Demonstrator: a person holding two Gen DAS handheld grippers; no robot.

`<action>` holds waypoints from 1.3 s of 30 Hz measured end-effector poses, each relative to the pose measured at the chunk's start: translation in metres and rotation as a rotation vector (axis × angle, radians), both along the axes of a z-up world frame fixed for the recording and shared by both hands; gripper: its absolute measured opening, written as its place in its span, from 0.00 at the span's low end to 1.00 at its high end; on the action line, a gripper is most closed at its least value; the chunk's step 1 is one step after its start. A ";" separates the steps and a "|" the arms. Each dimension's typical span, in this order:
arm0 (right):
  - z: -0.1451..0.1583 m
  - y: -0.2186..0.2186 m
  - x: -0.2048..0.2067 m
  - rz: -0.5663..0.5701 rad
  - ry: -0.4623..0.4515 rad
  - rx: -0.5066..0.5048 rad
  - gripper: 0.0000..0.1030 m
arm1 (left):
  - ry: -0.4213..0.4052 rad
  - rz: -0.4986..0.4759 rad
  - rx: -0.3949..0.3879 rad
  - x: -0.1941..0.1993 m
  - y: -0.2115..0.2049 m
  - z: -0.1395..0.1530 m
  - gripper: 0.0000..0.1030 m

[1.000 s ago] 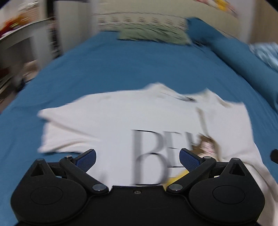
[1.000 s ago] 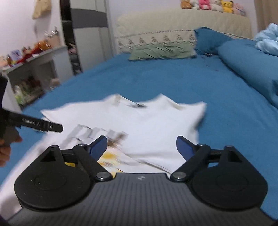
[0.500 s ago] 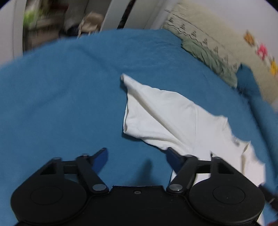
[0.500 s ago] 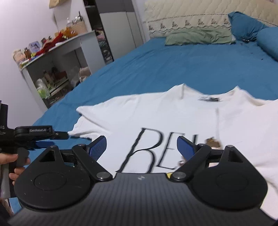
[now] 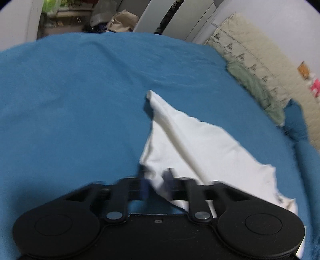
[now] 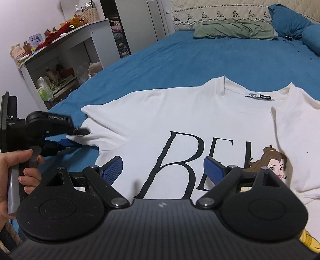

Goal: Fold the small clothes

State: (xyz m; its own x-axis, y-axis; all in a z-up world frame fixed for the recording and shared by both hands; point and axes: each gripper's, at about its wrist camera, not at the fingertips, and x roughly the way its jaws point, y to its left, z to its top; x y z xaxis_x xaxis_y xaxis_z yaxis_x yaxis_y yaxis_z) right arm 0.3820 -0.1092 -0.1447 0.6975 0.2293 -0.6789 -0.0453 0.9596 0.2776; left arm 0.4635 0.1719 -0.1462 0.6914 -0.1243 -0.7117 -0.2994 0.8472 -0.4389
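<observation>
A white T-shirt (image 6: 200, 120) with black letters and a cartoon princess print lies front up on the blue bed (image 6: 200, 58). Its right side is folded over the print. My left gripper (image 5: 156, 186) is closed on the edge of the shirt's left sleeve (image 5: 180, 140); the right wrist view shows it (image 6: 78, 138) pinching the sleeve (image 6: 94, 124) there. My right gripper (image 6: 163, 172) is open and empty, hovering over the shirt's lower front.
A green pillow (image 6: 232, 31) and a blue pillow (image 6: 290, 22) lie at the headboard (image 6: 220, 12). A white shelf unit (image 6: 66, 52) with clutter stands left of the bed. The bed's left edge runs close to the sleeve.
My left gripper swung left to the sleeve and closed on its edge. My right gripper shifted left over the shirt's front and stayed open.
</observation>
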 end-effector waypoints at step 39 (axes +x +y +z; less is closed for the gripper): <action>-0.001 -0.056 0.005 0.019 -0.027 -0.095 0.71 | -0.126 -0.653 0.435 -0.077 -0.155 0.008 0.55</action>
State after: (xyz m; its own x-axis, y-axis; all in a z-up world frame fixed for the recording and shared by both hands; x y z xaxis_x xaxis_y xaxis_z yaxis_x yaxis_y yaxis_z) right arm 0.3871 -0.1648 -0.1453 0.7122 0.1785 -0.6789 -0.0704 0.9804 0.1839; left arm 0.3868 0.0169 -0.1386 0.6531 -0.2617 -0.7107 0.3474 0.9374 -0.0260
